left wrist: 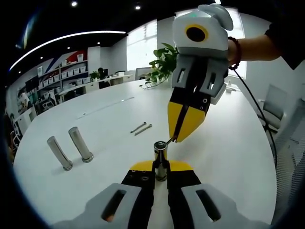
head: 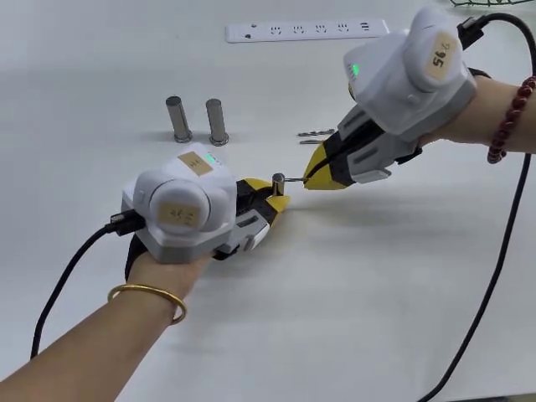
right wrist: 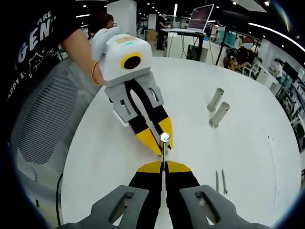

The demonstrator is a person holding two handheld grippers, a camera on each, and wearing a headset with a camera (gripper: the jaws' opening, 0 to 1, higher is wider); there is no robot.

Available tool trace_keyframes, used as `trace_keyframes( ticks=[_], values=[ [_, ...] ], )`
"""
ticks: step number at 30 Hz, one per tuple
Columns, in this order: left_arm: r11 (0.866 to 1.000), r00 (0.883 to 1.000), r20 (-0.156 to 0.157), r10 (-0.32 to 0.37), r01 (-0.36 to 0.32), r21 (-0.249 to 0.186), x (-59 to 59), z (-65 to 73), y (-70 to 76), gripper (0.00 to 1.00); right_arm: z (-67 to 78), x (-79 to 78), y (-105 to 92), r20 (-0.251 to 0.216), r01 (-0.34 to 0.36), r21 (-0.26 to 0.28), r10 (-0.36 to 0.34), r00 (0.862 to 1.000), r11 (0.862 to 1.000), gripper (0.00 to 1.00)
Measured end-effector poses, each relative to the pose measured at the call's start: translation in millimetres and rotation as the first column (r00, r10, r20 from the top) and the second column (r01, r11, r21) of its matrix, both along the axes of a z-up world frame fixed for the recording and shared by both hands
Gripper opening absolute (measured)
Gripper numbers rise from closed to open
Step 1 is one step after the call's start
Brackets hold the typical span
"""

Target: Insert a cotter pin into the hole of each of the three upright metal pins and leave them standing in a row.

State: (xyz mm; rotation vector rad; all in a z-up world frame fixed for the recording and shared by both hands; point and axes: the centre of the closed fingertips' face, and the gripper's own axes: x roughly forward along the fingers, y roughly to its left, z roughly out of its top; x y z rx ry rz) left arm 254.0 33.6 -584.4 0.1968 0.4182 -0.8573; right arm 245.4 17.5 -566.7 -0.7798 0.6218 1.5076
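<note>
Squarely at the middle of the white worktop (head: pixel 402 285), my left gripper (head: pixel 270 195) is clenched on an upright metal pin (head: pixel 278 181), jaws pressed to its shaft below the head. My right gripper (head: pixel 311 177) sits at 3 o'clock of that pin, its yellow jaws pinched on a thin cotter pin (head: pixel 295 177) whose free end meets the pin just under its top. Whether the end is in the hole, I cannot tell. In the head view, two free pins (head: pixel 177 119) stand upright side by side at 10 o'clock of the held one, well apart from it. Spare cotter pins (head: pixel 316 132) lie flat at 1 o'clock, and a power strip (head: pixel 306 31) lies at 12 o'clock near the far edge.
</note>
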Motion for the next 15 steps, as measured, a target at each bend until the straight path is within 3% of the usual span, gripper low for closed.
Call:
trace_keyframes(
  ticks=[15],
  values=[
    [1.0, 1.0, 0.0, 0.003, -0.003, 0.004, -1.2, -0.5, -0.7, 0.05, 1.1, -2.1, 5.9, 0.004, -0.011, -0.002, 0.011, 1.0, 1.0, 0.0]
  ],
)
